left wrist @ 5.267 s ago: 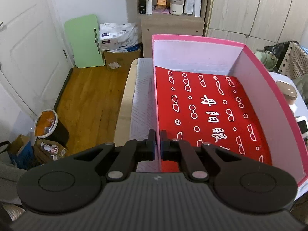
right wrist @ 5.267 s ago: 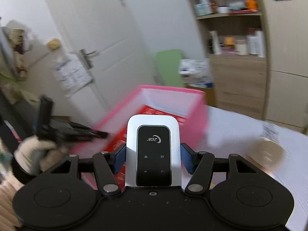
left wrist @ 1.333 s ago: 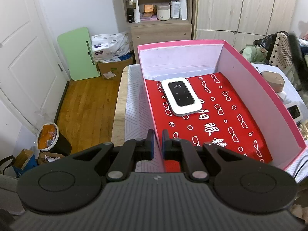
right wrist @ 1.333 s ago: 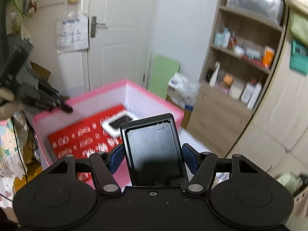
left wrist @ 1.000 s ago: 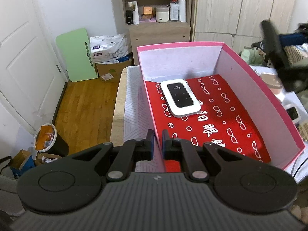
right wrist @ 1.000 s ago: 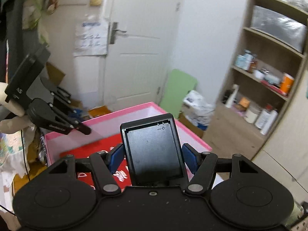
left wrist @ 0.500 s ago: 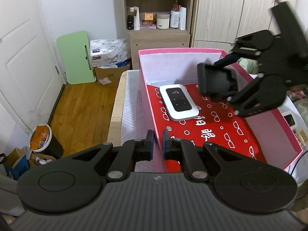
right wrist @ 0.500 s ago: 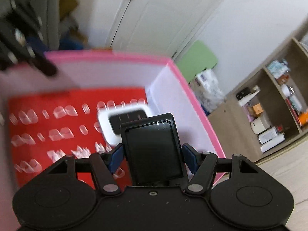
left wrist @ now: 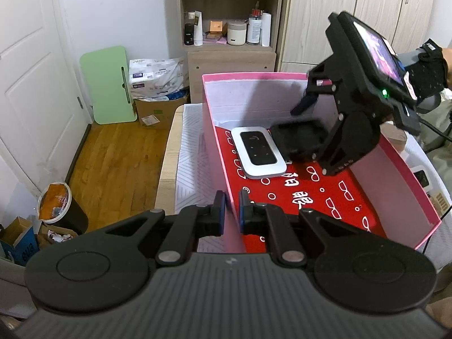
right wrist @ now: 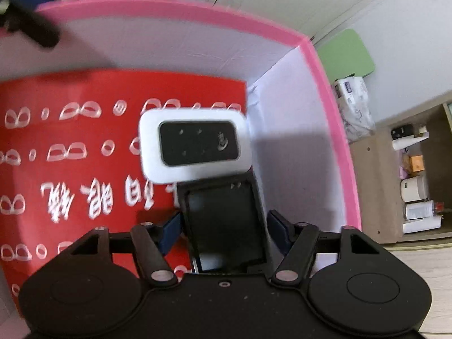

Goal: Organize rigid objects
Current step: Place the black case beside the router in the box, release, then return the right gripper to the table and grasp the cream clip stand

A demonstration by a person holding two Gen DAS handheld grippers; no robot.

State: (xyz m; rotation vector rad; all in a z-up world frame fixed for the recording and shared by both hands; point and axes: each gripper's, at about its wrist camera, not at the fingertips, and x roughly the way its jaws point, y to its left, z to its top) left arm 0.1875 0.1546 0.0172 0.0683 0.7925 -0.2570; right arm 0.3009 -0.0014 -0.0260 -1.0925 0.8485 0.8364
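Grippers are both working at the pink box. I am keeping the left gripper pinched on the box's near-left wall, its two fingers nearly together with the thin pink wall between them. I am reaching the right gripper into the box from the right side; in its own view the right gripper is clamping a flat black device between blue pads, one pressing on each side edge. From the left wrist view that black device is sitting low over the red patterned liner, just right of the white pocket router and nearly touching it; I cannot tell whether it is resting on the liner. The router is lying flat on the liner near the far-left corner of the box, dark face up. Beyond the box a wooden shelf unit with bottles and jars is standing against the far wall, with a green board leaning to its left.
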